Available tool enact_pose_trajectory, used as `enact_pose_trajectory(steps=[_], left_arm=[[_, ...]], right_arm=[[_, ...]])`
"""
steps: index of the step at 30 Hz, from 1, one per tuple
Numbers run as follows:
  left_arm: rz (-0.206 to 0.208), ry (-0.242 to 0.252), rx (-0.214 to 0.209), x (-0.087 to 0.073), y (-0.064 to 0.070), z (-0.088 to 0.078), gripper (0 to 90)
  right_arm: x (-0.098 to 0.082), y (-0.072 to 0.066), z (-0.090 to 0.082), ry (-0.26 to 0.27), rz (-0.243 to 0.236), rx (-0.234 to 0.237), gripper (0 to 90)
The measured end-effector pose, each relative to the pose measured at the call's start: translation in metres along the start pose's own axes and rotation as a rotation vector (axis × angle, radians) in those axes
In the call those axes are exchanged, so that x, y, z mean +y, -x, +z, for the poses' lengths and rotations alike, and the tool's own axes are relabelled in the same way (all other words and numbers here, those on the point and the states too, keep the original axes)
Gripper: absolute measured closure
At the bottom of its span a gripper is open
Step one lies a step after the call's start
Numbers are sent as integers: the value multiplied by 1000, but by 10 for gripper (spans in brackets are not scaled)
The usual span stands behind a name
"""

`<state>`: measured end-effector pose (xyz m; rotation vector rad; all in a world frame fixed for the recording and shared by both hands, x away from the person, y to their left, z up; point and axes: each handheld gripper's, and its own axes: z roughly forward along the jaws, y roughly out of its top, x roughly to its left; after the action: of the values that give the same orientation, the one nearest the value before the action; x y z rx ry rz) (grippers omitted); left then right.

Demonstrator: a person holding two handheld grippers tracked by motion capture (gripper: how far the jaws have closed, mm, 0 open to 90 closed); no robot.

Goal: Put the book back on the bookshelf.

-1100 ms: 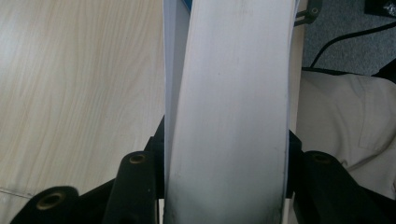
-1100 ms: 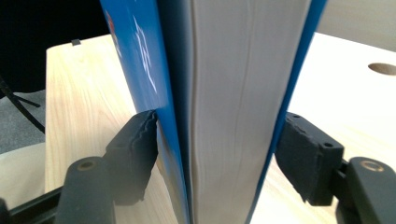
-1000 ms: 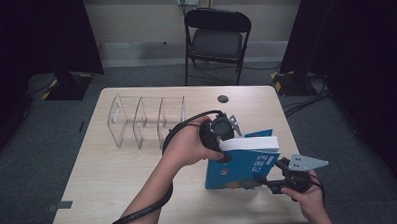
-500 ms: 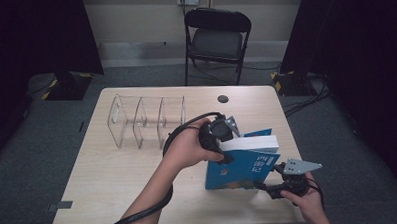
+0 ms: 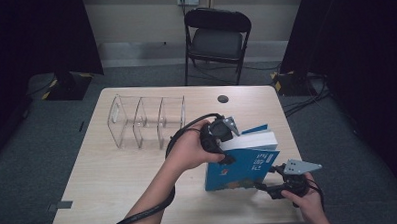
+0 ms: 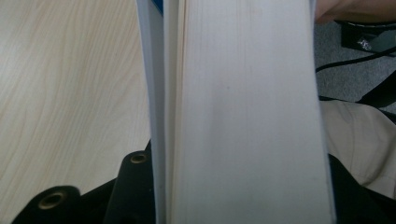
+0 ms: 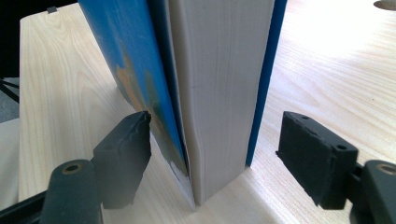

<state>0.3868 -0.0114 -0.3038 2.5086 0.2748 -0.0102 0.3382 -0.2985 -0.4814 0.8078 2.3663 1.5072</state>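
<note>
A blue book point(image 5: 241, 165) is held upright on the worktop point(image 5: 114, 180) by the left gripper point(image 5: 222, 141), fingers clamped, while the right gripper's point(image 7: 212, 154) just-opened fingers straddle its corner, not gripping.

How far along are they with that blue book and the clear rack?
Done: the book is stood upright on the table. In hand: the left gripper clamps its top edge, while the right gripper sits astride its lower corner, having just been opening, with a gap at one finger. Left: the clear rack holds nothing, so, if that is the goal, the book probably has to go into a slot.
</note>
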Motion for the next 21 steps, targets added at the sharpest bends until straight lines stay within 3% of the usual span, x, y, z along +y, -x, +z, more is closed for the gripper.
enact_pose_trajectory(steps=[6,15,19,20,21], left_arm=[[-25,-3,0,1,-2,2,541],[0,7,-7,0,-1,3,542],[-13,-21,-13,2,-2,3,536],[-33,-11,-12,2,-1,4,533],[-23,-18,-9,2,-2,3,533]], right_arm=[[-1,1,1,2,4,6,251],[-2,1,2,-1,13,12,251],[-2,0,3,1,14,16,251],[-1,0,2,-1,11,15,251],[-1,0,2,-1,11,15,251]])
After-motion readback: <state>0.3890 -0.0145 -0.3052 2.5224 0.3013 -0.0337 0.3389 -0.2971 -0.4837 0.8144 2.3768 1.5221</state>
